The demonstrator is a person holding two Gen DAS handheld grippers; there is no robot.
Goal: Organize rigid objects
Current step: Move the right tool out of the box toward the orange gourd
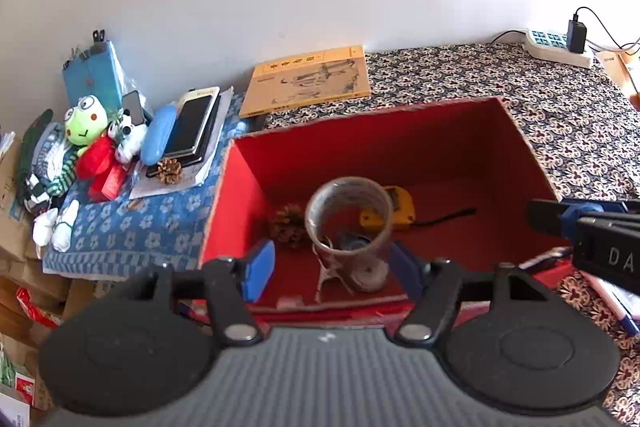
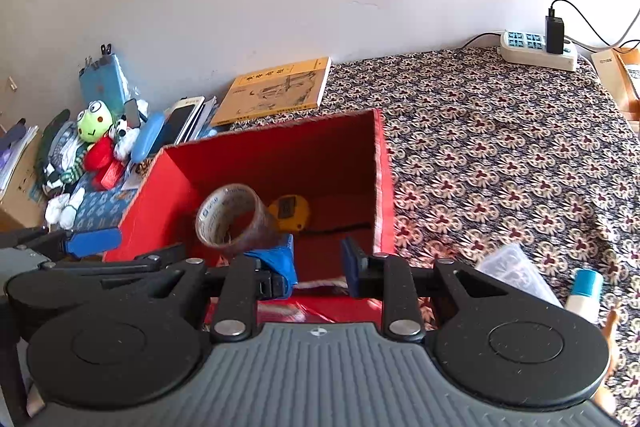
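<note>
An open red box [image 1: 240, 195] [image 2: 384, 187] stands on the patterned cloth. Inside it a roll of brown packing tape [image 1: 348, 223] [image 2: 232, 219] rests tilted on a ball of white string [image 1: 366, 275]. A yellow tape measure [image 1: 400, 213] [image 2: 290, 213] and a pine cone [image 1: 286, 225] lie beside the roll. My left gripper [image 1: 332, 269] hangs open over the box's near edge; its blue pads touch nothing. My right gripper [image 2: 318, 263] is open by a narrow gap over the box's near right corner, with nothing between its fingers.
Left of the box lie a frog plush [image 1: 86, 123], phones [image 1: 192, 127], a blue case [image 1: 158, 135] and a second pine cone [image 1: 169, 171]. A yellow book [image 1: 308, 81] leans at the wall. A power strip [image 2: 536, 51] sits far right, a white bottle [image 2: 584, 291] near right.
</note>
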